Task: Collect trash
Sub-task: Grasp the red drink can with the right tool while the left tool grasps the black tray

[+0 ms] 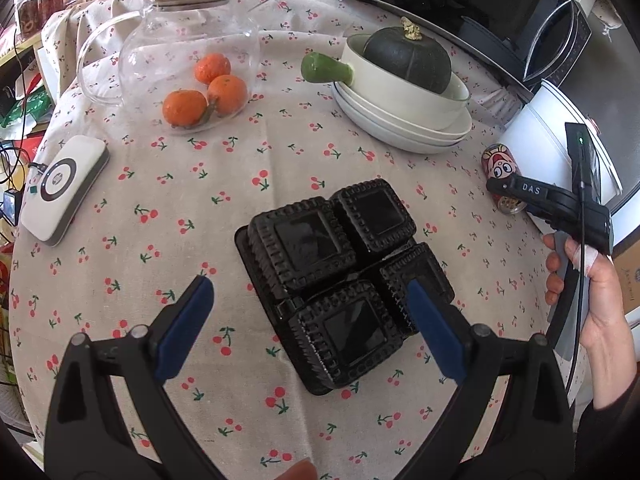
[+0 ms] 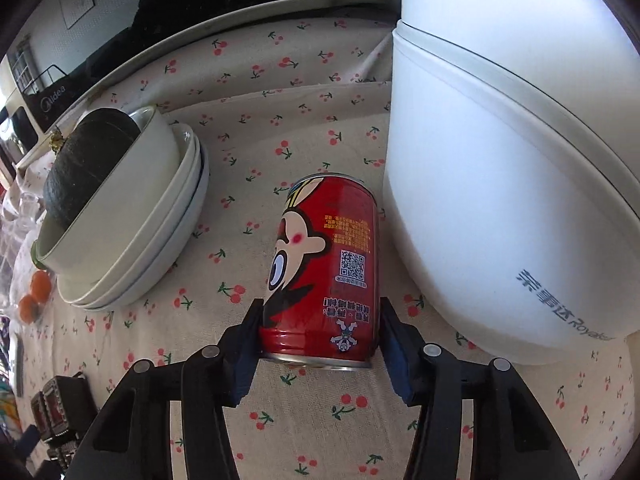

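1. The red can [image 2: 326,270], lying beside the white appliance [image 2: 500,200], is clamped by the right gripper [image 2: 320,344].
2. The left gripper [image 1: 308,312] is held spread above the black tray [image 1: 340,276], mid-tablecloth [image 1: 160,216].

table: cherry-print cloth [image 1: 280,168] | rear: black Midea oven [image 1: 460,4] | light: daylight

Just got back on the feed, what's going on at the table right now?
A person is clearing trash with a handheld gripper in each hand. The right gripper has its fingers on either side of the red cartoon can, which lies on its side on the cherry-print tablecloth beside a white appliance; whether the pads are pressing the can is not clear. The left gripper hangs open over the black plastic tray and has not gripped it.
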